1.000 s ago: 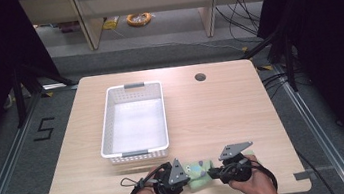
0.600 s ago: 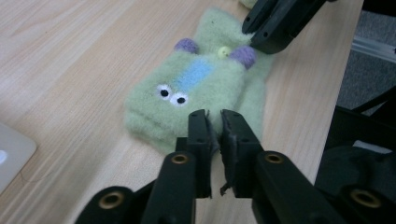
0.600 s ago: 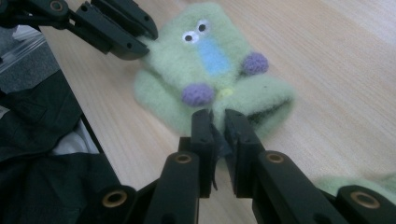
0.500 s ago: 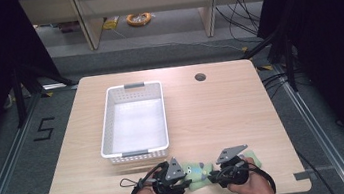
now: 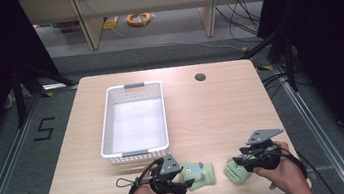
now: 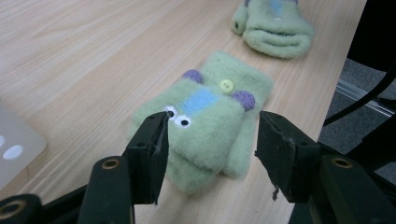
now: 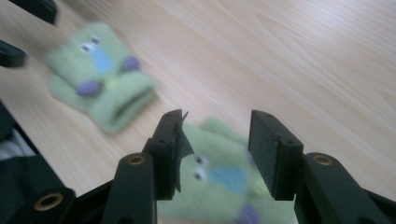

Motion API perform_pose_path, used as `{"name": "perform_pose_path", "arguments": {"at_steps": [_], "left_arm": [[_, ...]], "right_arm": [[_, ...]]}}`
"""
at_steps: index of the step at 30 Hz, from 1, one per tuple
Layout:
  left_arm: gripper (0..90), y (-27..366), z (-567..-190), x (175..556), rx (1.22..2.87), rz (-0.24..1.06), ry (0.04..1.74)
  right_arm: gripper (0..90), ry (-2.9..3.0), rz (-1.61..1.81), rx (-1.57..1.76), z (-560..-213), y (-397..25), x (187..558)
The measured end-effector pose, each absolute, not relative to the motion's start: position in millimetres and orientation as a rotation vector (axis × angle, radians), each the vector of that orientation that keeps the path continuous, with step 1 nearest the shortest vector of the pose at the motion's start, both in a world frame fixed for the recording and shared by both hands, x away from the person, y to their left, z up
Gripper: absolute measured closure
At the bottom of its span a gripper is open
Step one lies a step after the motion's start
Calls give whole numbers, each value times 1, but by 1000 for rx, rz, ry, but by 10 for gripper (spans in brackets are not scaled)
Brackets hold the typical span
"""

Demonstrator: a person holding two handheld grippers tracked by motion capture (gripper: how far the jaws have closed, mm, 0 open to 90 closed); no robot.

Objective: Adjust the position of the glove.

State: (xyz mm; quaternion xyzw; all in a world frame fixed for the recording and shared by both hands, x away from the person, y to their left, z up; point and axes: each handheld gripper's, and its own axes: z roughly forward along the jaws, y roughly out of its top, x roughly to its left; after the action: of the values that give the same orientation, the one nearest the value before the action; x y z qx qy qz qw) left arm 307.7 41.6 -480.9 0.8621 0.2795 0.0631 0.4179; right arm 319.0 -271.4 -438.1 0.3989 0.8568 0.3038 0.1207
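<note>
The left claw (image 6: 210, 140) was held wide open around one green mitten (image 6: 205, 126), nothing gripped; the right claw (image 7: 215, 154) was spread above the other mitten (image 7: 224, 182), both near the desk's (image 5: 212, 112) near edge.

The high view looks forward and down over the whole pale wooden bench (image 5: 213, 117) from above its near edge. Each gripper view sits low and close over that near edge, looking along black jaws. All three share the two fuzzy green monster-faced mittens (image 5: 198, 174) (image 6: 205, 126) (image 7: 100, 77).
</note>
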Motion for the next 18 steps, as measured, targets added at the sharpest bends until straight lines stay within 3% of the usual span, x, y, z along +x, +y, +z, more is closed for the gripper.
{"name": "perform_pose_path", "arguments": {"at_steps": [18], "left_arm": [[393,59,-479,309,2145,163,757]], "right_arm": [[530,2622,640,1199,-462,-275,328]]}}
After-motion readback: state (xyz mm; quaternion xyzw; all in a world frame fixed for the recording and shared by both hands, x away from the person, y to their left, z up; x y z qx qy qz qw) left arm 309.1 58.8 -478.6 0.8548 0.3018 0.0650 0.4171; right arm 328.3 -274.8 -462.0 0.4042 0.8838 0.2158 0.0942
